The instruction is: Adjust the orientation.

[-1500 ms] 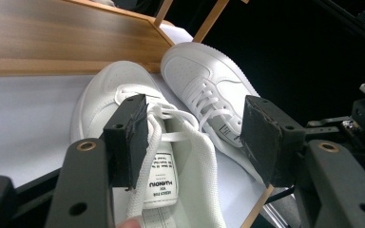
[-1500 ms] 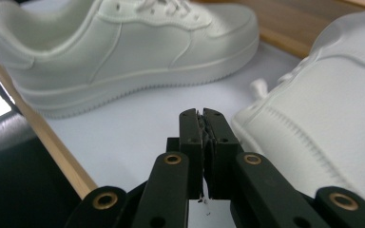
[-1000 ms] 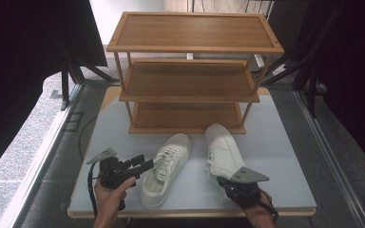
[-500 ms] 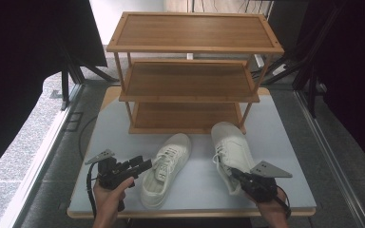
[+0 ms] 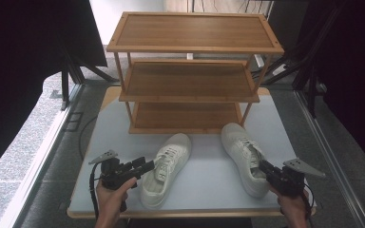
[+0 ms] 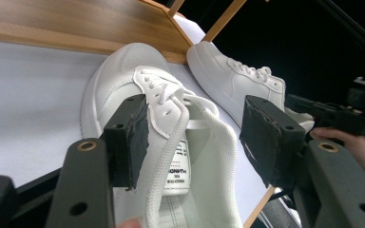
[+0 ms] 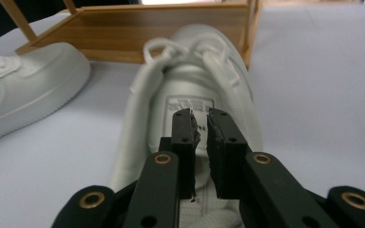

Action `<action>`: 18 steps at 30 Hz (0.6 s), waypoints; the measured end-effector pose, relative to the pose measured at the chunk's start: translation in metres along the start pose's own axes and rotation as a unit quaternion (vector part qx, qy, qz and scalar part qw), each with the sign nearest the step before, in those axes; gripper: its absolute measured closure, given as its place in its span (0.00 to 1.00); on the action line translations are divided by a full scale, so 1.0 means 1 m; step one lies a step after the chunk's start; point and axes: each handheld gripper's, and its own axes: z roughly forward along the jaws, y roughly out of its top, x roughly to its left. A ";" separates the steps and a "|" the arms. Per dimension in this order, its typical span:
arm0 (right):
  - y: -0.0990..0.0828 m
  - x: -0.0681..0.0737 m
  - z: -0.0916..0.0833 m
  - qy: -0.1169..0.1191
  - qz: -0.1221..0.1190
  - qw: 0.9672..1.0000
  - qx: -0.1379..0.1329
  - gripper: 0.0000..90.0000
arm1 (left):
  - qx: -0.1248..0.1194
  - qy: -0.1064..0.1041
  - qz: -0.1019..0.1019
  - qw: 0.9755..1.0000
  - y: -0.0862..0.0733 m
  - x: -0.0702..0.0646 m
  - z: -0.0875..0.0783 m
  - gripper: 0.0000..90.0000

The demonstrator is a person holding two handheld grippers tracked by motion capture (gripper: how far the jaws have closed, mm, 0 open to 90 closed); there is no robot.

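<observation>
**Two white sneakers in front of the rack, your grippers at their heels**

Your left gripper (image 5: 145,166) has its jaws spread wide apart, either side of the collar of the left sneaker (image 5: 166,167), with no pad pressing on it. That shoe lies on the surface (image 5: 209,175) at about 7 o'clock of the wooden shoe rack (image 5: 190,76), toe pointing to 1 o'clock and almost at the rack's bottom shelf.

Your right gripper (image 5: 264,166) sits at the heel opening of the right sneaker (image 5: 242,154), which lies at 5 o'clock of the rack, toe towards 11 o'clock. Its jaws have just been opening and now stand a narrow slit apart; in the right gripper view the pads (image 7: 185,137) hover over the tongue label, and nothing is pinched between them.

The two shoes lie well apart.
</observation>
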 end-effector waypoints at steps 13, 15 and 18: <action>-0.013 0.064 0.015 0.052 -0.106 0.990 0.074 0.97 | 0.003 -0.001 -0.004 1.000 -0.001 0.003 0.000 0.47; -0.017 0.060 0.015 0.036 -0.103 0.991 0.078 0.99 | 0.002 -0.001 -0.006 1.000 -0.001 0.003 -0.001 0.47; -0.017 0.054 0.011 0.020 -0.096 0.992 0.074 0.99 | -0.001 0.000 -0.005 1.000 0.000 0.004 -0.003 0.47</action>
